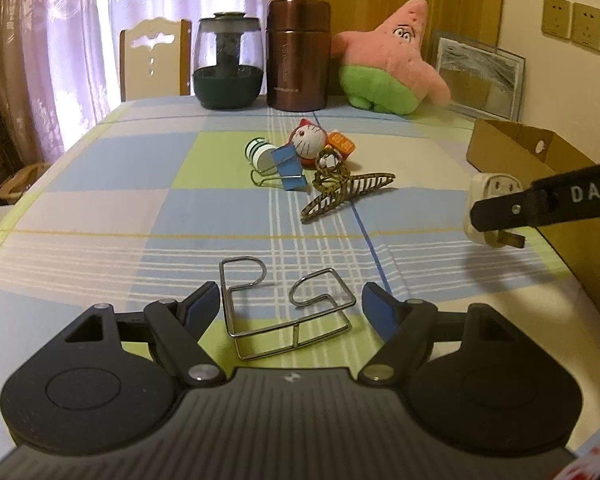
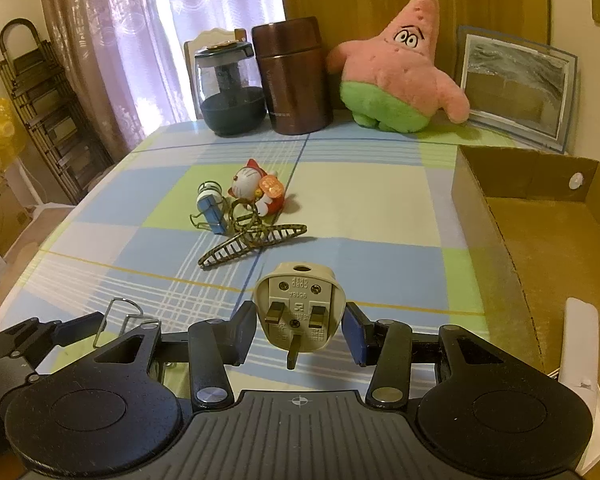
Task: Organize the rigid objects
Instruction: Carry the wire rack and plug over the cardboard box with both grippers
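My left gripper is open, its fingers on either side of a bent metal wire hook that lies on the checked tablecloth. My right gripper is shut on a beige three-pin plug, held above the table; it also shows in the left wrist view. Farther back lies a pile: a leopard-print hair claw, a blue binder clip, a green-and-white tape roll and a red cat figurine.
An open cardboard box stands at the table's right side. At the far edge stand a glass jar, a brown canister, a pink star plush and a framed picture. A chair is behind.
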The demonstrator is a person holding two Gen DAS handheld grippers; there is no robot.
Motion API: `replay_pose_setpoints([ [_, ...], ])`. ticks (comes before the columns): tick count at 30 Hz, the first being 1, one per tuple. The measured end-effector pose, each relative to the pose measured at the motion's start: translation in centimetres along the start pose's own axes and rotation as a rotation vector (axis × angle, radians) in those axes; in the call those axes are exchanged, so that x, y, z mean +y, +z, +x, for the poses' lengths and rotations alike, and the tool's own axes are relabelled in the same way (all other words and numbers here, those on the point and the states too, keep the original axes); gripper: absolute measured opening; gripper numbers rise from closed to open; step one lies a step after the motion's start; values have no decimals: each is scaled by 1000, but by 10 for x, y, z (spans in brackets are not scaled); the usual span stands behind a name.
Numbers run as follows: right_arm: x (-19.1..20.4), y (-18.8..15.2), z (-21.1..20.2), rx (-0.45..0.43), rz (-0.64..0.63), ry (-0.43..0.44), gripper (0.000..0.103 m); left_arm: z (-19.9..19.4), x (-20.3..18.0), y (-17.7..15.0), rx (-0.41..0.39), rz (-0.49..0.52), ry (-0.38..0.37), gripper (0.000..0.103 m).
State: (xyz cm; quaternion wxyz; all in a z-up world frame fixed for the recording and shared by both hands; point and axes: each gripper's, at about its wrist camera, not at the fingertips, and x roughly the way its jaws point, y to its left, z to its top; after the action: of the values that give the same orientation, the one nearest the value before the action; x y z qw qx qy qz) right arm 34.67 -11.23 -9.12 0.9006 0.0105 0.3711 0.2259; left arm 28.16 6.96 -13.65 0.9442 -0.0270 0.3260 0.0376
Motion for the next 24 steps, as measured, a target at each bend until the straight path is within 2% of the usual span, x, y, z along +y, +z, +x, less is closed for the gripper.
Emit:
replay_pose_setpoints([
  [3,0,1,0,0,3,2,44,3,1,0,2,-18,-6,73],
  [4,0,1,0,1,3,3,44,3,0,0,4,-19,-7,68],
  [10,1,1,-1,0,3,5,44,2,2,1,13,-24,-24,67],
  [16,3,2,-9,-15,-6,6,44,-12,-2,8,-10,9,-55,67],
  [24,-2,3,-38,-46,17,-41,44,-38,-13,20,-28,6,-79,67],
])
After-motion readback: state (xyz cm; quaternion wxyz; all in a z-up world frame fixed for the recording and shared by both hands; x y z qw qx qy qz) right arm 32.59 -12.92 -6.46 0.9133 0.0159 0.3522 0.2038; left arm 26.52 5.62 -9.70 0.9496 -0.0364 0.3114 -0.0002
